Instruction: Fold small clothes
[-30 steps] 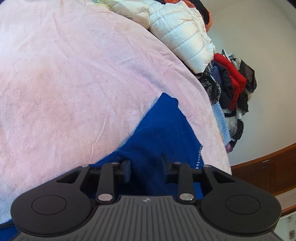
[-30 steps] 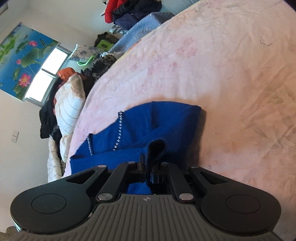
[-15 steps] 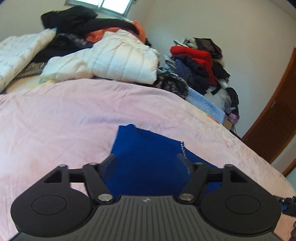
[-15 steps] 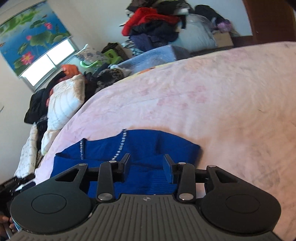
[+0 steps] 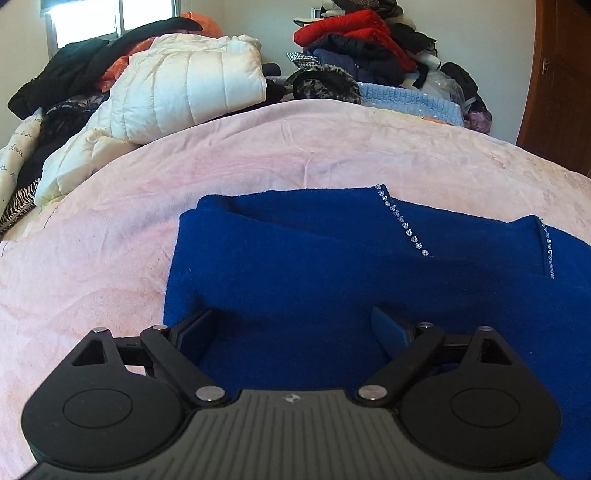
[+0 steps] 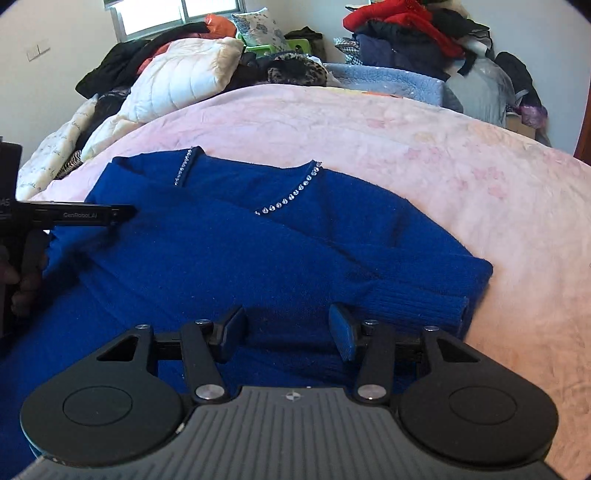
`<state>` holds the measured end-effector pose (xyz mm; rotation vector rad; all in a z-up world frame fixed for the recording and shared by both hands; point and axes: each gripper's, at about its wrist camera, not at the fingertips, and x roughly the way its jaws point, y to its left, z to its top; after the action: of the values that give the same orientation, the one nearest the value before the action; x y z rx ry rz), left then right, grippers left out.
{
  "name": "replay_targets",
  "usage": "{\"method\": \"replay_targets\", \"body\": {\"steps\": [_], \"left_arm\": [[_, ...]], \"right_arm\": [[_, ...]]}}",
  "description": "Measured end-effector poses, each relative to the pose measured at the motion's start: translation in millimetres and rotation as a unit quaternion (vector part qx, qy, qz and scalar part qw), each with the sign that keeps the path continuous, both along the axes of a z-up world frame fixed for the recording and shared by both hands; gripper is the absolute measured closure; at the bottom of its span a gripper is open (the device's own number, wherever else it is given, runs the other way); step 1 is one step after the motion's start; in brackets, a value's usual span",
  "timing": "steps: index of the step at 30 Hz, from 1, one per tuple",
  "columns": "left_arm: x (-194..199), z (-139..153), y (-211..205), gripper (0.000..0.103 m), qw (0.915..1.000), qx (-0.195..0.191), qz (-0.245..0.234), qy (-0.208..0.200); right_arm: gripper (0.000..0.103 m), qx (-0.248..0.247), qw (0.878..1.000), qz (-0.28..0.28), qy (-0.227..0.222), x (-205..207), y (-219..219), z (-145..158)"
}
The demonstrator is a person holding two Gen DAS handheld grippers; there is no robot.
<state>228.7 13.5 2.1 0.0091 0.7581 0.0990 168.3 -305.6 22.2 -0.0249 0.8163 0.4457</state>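
Left wrist view: the blue sweater lies flat on the pink bedspread, near edge of the bed, both sleeves folded in across the body. A second ago I pinched blue cloth in each gripper, and each camera looked at the bed rolled well to one side. Now both views sit level and the cloth is out of my grip.

Left gripper: jaws have just been opening and stand wide, pads clear of the knit, nothing clamped; the sweater only lies beneath them. Right gripper: jaws have just been opening too, to a middling gap, pads apart from the cloth, nothing held. The ribbed cuff rests just right of my right fingers.

Judgement: the sleeve folds are laid and released. What remains is likely the fold of the body, near hem toward the far neckline.

Counts:
- Blue sweaters: one.
- Rhinestone rows on its neckline: two, seen in both views.
- Grippers: two; my left one also shows at the left edge of the right wrist view, with part of the hand holding it.
- White quilted jackets: one, far left.
- Clothes heaps: two, one dark and orange behind the jacket, one topped by a red garment at far right.
- Light blue knit: one, past the far edge of the bedspread.
- Windows: one, far left.
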Motion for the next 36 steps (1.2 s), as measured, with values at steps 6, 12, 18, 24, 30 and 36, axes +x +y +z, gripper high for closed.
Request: {"method": "replay_targets", "body": {"steps": [6,12,18,24,30,36], "left_arm": [[-38.1,23.0,-5.2,0.011,0.9988,0.024,-0.025,-0.034],[-47.0,9.8,3.5,0.011,0.999,0.029,-0.03,-0.013],[-35.9,60.5,15.3,0.011,0.996,0.002,-0.043,-0.078],[60.1,58.2,-8.2,0.011,0.9937,0.02,-0.107,-0.028],[105.5,13.2,-48.3,0.011,0.9863,0.098,-0.132,0.008],[114.8,9.4,-49.3,0.096,0.9833,0.081,-0.162,0.022]], "right_arm": [[0.044,0.014,1.0,-0.018,-0.007,-21.6,-0.6,20.3],[0.033,0.028,0.999,-0.032,0.011,-27.0,-9.8,8.9],[0.034,0.078,0.995,-0.044,-0.036,-10.2,-22.5,53.7],[0.034,-0.013,0.999,0.001,-0.033,89.3,5.9,54.7],[0.038,-0.051,0.998,0.039,-0.015,143.4,43.8,28.3],[0.096,-0.06,0.997,0.057,0.002,156.6,51.9,15.8]]}}
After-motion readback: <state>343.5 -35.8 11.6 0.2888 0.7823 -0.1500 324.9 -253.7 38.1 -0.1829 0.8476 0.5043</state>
